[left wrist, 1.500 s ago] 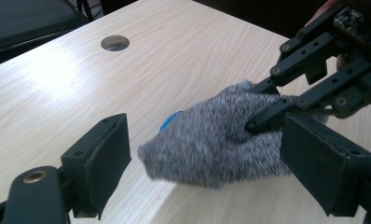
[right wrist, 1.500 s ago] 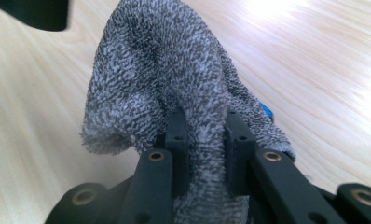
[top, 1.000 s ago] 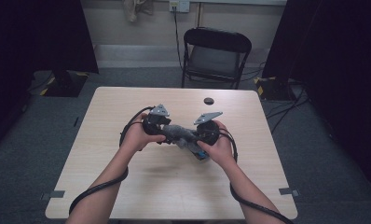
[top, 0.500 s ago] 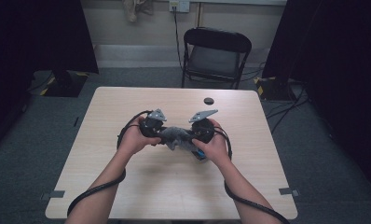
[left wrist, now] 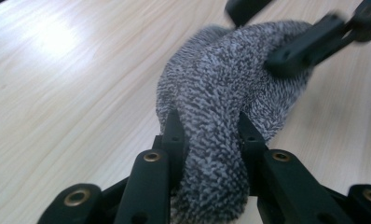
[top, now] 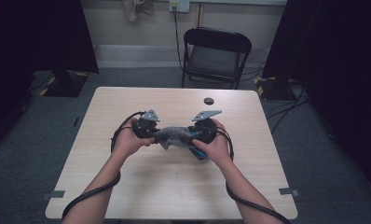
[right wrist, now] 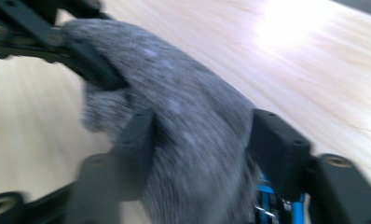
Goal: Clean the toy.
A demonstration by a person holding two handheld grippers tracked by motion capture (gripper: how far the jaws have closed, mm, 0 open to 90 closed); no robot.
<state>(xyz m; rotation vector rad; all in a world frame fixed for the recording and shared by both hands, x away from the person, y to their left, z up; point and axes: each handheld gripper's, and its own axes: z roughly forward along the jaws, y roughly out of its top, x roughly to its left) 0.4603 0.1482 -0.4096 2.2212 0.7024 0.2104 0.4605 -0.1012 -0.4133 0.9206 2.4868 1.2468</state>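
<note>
1. Right now I see the grey knitted sock [left wrist: 221, 116] bunched between both sets of jaws, above the wooden table [top: 174, 186].
2. My left gripper [left wrist: 210, 126] has just been closing and pinches the sock's near end tight.
3. My right gripper [right wrist: 200, 135] has just been opening; its jaws stand apart around the sock's other end, no longer pressing it.

Bare table [top: 174, 186] all round — small black disc [top: 209, 101] beyond.

Grey knit cloth [left wrist: 221, 93] nubbly, matt; table [top: 174, 186] smooth pale wood.
</note>
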